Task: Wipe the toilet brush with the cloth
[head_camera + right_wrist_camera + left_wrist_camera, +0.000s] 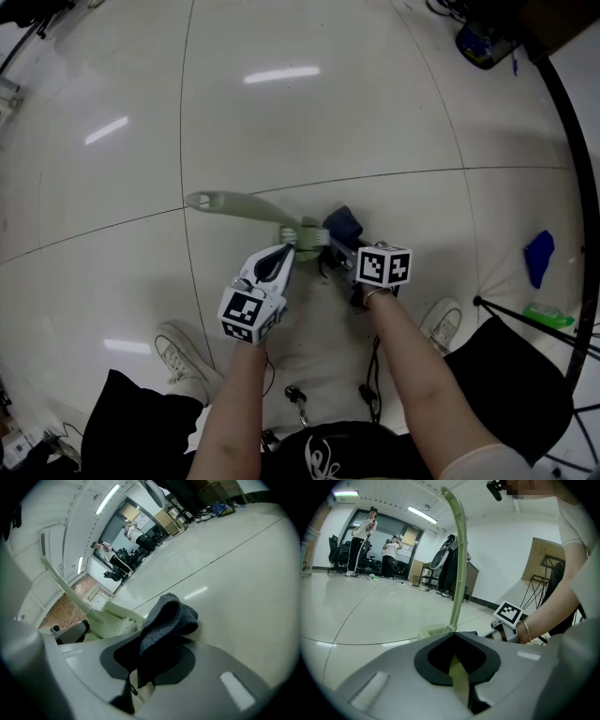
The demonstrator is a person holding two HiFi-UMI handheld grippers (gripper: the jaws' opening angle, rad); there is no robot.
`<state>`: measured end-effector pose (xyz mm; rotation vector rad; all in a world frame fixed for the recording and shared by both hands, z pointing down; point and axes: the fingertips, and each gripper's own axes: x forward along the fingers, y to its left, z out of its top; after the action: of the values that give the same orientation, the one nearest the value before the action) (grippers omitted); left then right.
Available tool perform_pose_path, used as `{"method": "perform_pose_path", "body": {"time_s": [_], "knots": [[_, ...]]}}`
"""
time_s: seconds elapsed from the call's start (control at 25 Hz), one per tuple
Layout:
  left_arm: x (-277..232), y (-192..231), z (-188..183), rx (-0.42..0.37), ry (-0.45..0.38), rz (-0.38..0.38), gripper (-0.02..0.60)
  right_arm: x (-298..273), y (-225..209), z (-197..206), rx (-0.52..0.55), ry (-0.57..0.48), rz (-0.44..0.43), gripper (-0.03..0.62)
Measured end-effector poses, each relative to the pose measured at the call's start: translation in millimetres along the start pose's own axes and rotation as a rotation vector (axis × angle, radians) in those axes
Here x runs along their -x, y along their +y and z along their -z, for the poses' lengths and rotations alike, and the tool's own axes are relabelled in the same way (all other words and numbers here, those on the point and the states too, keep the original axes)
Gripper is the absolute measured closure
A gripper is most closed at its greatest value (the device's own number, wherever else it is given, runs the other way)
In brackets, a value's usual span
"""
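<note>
A pale green toilet brush (246,207) lies low over the tiled floor, its handle running left and its head with white bristles (317,237) between my two grippers. My left gripper (289,249) is shut on the brush near the head. In the left gripper view (457,667) a green strip passes between the jaws and the handle (459,559) rises beyond them. My right gripper (336,246) is shut on a dark blue-grey cloth (345,223), held right beside the bristles. In the right gripper view (150,667) the cloth (166,618) bulges from the jaws next to the brush head (110,616).
White shoes (180,352) (441,323) stand on either side of the work spot. A blue rag (539,255), a green item (548,316) and black stand legs (534,319) lie to the right. Cables (300,398) trail near my feet. Two people (363,536) stand far off.
</note>
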<state>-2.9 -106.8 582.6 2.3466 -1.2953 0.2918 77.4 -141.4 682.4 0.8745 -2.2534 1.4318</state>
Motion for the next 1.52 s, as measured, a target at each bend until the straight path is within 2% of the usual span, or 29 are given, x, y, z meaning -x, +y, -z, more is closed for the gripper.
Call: {"method": "perform_pose_path", "body": {"time_s": [0.2, 0.28, 0.36, 0.48, 0.6, 0.76, 0.84, 1.0, 1.12, 1.32, 1.4, 1.52], "knots": [[-2.7, 3.0, -0.8, 0.024, -0.001, -0.001, 0.575, 11.3, 5.5, 25.8, -0.076, 0.056, -0.062, 0.519], [-2.8, 3.1, -0.2, 0.036, -0.001, 0.000, 0.575, 21.1, 3.7, 36.8, -0.084, 0.077, -0.048, 0.519], [-2.8, 3.5, -0.2, 0.041, 0.004, 0.002, 0.575, 32.7, -3.3, 35.8, -0.074, 0.051, 0.006, 0.519], [-3.3, 2.4, 0.7, 0.043, 0.019, -0.012, 0.575, 50.7, -16.5, 10.9, -0.004, -0.025, 0.109, 0.519], [-2.2, 0.8, 1.0, 0.045, 0.019, -0.026, 0.575, 57.3, -14.1, -38.2, 0.082, -0.119, 0.134, 0.519], [-1.2, -4.3, 1.4, 0.016, 0.033, -0.007, 0.575, 44.4, 18.9, -102.1, 0.153, -0.197, 0.076, 0.519], [-2.6, -4.0, -0.1, 0.009, 0.041, -0.001, 0.575, 32.6, 41.9, -124.2, 0.169, -0.210, 0.011, 0.520], [-3.6, 1.0, -3.8, 0.042, 0.018, -0.021, 0.575, 4.0, 88.3, -147.6, 0.218, -0.192, -0.128, 0.520], [-5.3, 3.0, -4.8, 0.060, 0.006, -0.039, 0.575, -20.4, 115.0, -151.9, 0.235, -0.130, -0.240, 0.520], [-7.7, 3.0, -7.8, 0.086, 0.003, -0.050, 0.575, -61.6, 145.4, -126.6, 0.287, 0.109, -0.426, 0.520], [-7.3, 2.9, -8.7, 0.085, -0.002, -0.057, 0.575, -75.4, 146.2, -109.5, 0.329, 0.219, -0.455, 0.519], [-6.4, 3.3, -7.9, 0.083, -0.010, -0.064, 0.575, -89.0, 132.7, -86.0, 0.368, 0.347, -0.453, 0.520]]}}
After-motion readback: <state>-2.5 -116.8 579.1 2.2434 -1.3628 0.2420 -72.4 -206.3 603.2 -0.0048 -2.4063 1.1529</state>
